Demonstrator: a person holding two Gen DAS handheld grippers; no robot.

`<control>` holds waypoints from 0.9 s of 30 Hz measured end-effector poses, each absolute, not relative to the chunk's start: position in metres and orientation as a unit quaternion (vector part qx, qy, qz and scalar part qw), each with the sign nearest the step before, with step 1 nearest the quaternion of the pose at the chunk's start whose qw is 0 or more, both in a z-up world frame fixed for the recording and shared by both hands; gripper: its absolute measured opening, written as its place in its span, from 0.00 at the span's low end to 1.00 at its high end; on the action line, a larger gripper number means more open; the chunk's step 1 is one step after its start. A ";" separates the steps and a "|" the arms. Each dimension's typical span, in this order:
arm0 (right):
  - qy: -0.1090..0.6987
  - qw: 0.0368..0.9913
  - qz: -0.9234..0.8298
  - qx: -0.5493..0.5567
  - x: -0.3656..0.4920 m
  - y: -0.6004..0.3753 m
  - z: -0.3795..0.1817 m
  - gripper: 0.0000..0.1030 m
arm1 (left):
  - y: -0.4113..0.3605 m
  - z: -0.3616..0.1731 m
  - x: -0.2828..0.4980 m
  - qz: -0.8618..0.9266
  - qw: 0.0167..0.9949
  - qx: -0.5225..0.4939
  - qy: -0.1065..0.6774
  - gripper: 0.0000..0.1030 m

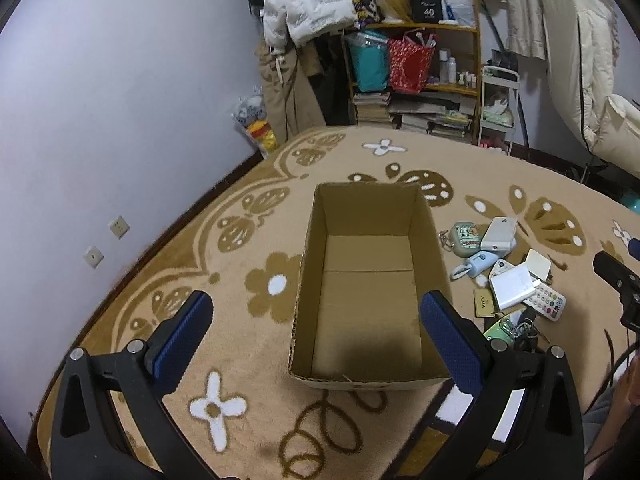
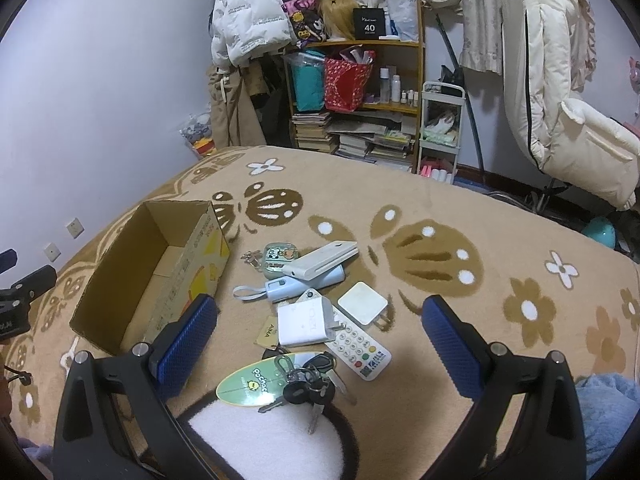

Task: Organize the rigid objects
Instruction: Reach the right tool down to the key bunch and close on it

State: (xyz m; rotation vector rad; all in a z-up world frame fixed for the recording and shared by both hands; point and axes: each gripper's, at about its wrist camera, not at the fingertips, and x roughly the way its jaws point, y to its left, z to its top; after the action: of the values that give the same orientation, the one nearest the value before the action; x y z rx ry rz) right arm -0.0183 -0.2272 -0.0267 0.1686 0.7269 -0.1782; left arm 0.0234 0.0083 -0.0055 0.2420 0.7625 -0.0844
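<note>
Nothing has been sorted yet, judging by what can be seen. Nearest in the right wrist view, the right hand-held gripper [image 2: 320, 316] is spread wide with nothing between its blue pads, hovering over the pile. Closest under it a bunch of keys [image 2: 308, 386] is lying on a green oval tag [image 2: 250, 384]; just beyond, a white remote [image 2: 358, 346], a white charger block [image 2: 304, 322] and a smaller square white plug [image 2: 363, 303] are found. Further on, a light-blue power bank with a loop [image 2: 288, 286], a white power bank [image 2: 324, 265] resting on it, and a little cartoon case [image 2: 280, 256] are heaped together.

The left hand-held gripper [image 1: 316, 312] is likewise held wide and empty, pointed at the cardboard box [image 1: 308, 280] — its floor is bare, so every item is left to be moved. The box is set just left of the pile.

Everything is laid on a tan carpet with a flower pattern [image 2: 500, 240] — soft pile, so flat items may be awkward to pinch. At the back, a cluttered wooden shelf [image 2: 360, 80], stacked books [image 2: 316, 130] and a hanging white puffer jacket [image 2: 248, 12] are seen against a pale wall.
</note>
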 end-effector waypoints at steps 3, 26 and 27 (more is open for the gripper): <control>0.361 0.925 -0.079 0.087 -0.010 -0.229 -0.029 1.00 | 0.015 -0.010 0.038 -0.036 0.914 0.105 0.390 1.00; 0.470 0.872 -0.046 0.127 0.022 -0.239 -0.094 1.00 | 0.003 -0.080 0.107 -0.027 0.860 0.154 0.485 0.98; 0.480 0.867 -0.037 0.130 0.023 -0.238 -0.098 1.00 | 0.004 -0.084 0.109 -0.025 0.857 0.153 0.491 0.95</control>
State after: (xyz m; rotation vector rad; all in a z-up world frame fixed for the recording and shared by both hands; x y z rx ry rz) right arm 0.0228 -0.2378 -0.0982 0.2712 1.0051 -0.0771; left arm 0.1091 0.0042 -0.0838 0.3225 1.0323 -0.0533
